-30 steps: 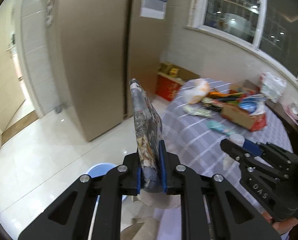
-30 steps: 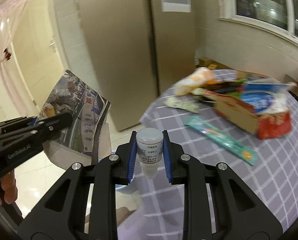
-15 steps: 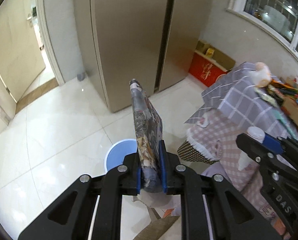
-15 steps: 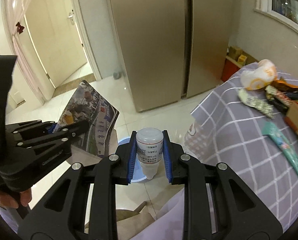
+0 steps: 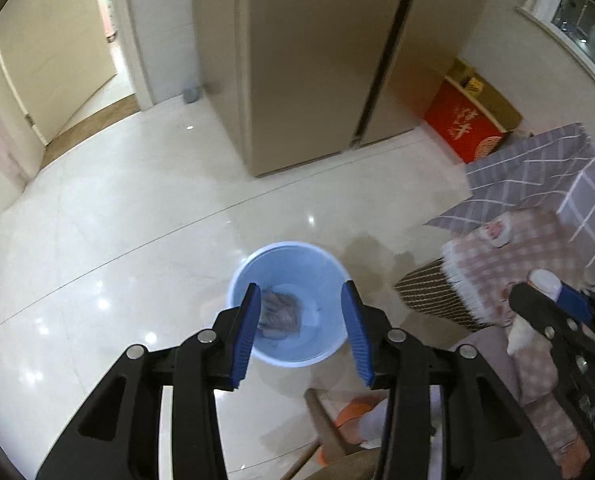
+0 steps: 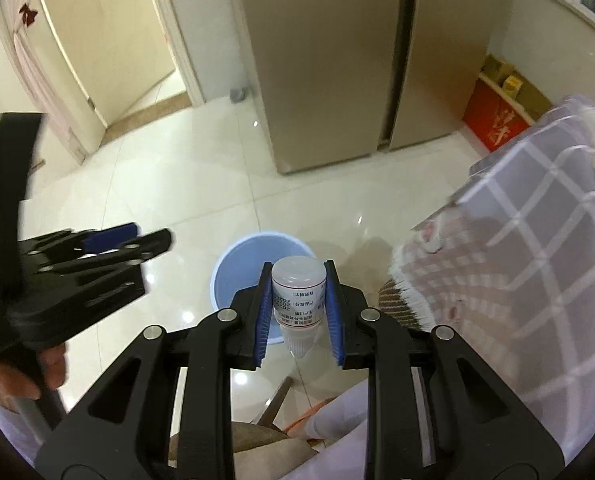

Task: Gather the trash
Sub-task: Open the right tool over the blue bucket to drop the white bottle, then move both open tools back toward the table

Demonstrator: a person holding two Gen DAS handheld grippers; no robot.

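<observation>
A light blue bin [image 5: 285, 280] stands on the white tiled floor; it also shows in the right wrist view [image 6: 241, 268]. A crumpled printed paper [image 5: 279, 314] lies inside it. My left gripper [image 5: 302, 332] is open and empty, held above the bin. My right gripper [image 6: 298, 312] is shut on a small white bottle [image 6: 298, 296] with a printed label, held above the bin's near rim. The right gripper with the bottle also shows in the left wrist view [image 5: 545, 292]. The left gripper shows blurred in the right wrist view [image 6: 109, 248].
A table with a grey checked cloth [image 5: 557, 184] over a pink cloth stands at right. A tall beige fridge [image 5: 317, 60] stands behind the bin, a red box [image 5: 463, 126] beside it. A doorway [image 5: 57, 60] is at far left. A chair back [image 6: 273, 404] is below me.
My left gripper has opened and let go of the printed paper, which now lies in the bin. Both grippers tilted down over the bin. The right still holds the bottle.
</observation>
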